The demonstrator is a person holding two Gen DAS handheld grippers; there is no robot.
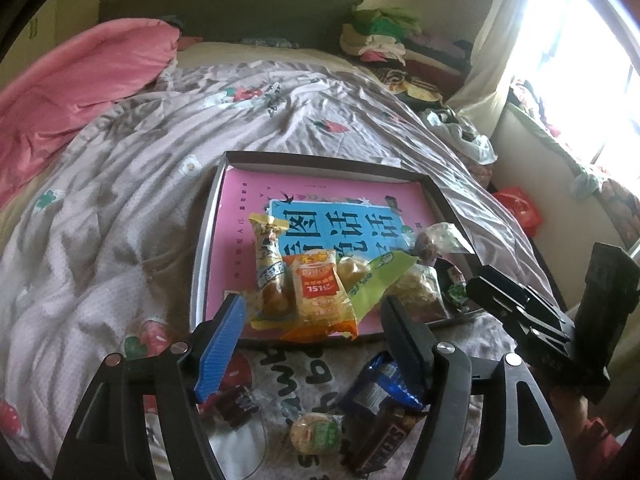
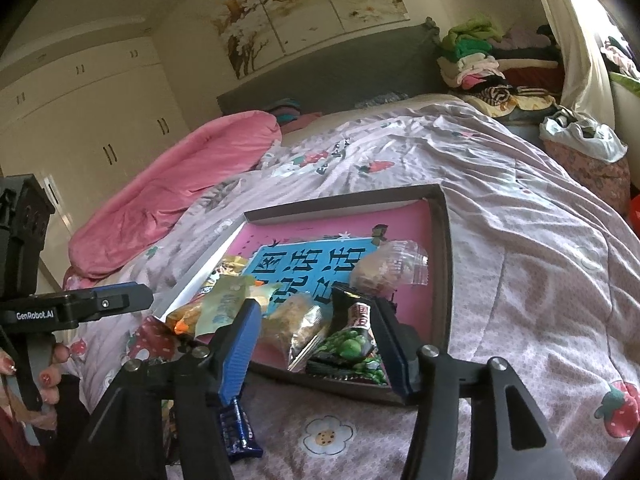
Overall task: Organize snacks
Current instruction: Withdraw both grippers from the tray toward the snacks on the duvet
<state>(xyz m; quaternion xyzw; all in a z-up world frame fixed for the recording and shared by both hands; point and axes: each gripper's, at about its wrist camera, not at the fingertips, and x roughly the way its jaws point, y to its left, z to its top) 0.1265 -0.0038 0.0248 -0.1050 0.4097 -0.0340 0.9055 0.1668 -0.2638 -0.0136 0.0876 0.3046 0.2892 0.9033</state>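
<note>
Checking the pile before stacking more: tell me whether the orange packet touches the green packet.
Touching. In the left wrist view the orange packet overlaps the green packet with no gap.

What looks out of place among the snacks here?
Several snacks still lie on the quilt, outside the tray: a blue packet, a brown bar, a round green-labelled snack and a small dark packet. The rest sit piled at the tray's near edge. Nothing looks spilled or torn.
</note>
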